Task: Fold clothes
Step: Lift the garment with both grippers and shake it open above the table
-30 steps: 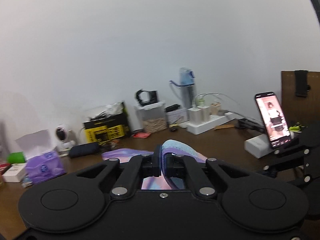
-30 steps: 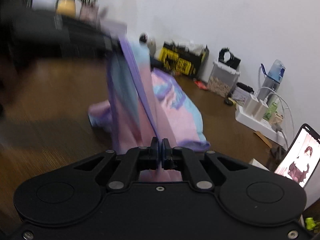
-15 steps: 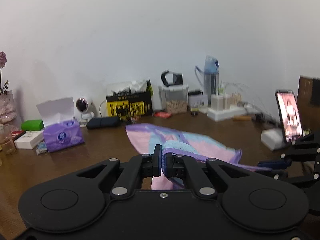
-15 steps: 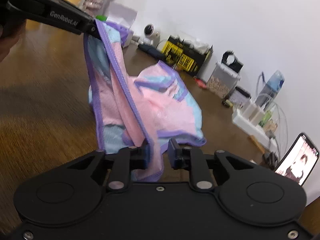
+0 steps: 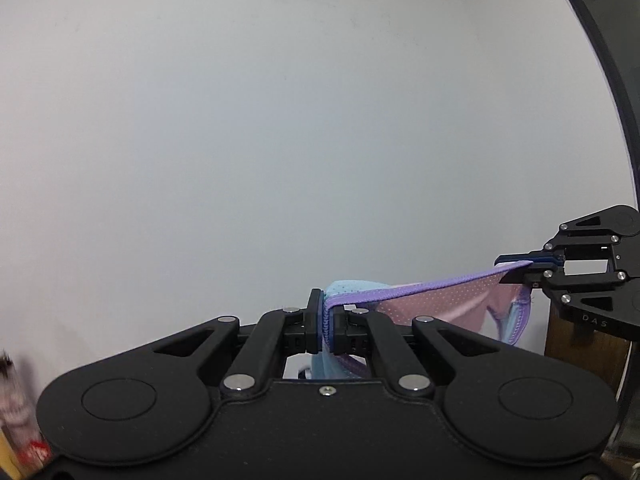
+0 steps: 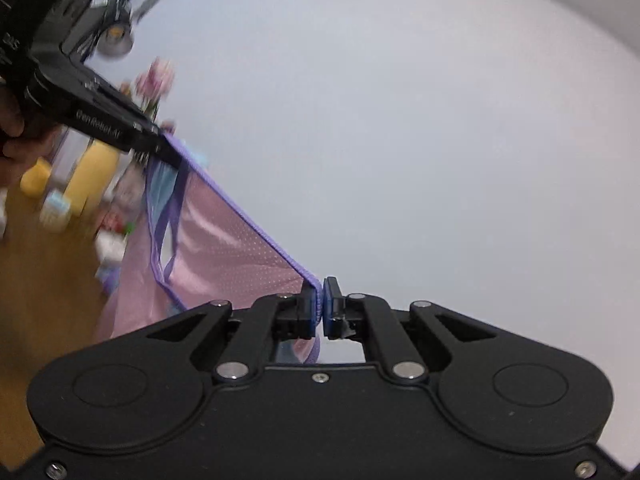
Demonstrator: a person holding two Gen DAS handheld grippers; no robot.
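the left gripper and right gripper are each pinching the purple hem of the pink-and-blue mesh garment, stretching it taut in the air. judging the step: spreading; next calls for lowering it flat onto the wooden table.

A pink-and-blue garment with purple edging is clamped at one end by the left gripper and at the other by the right gripper. The edging is stretched between them before a white wall.
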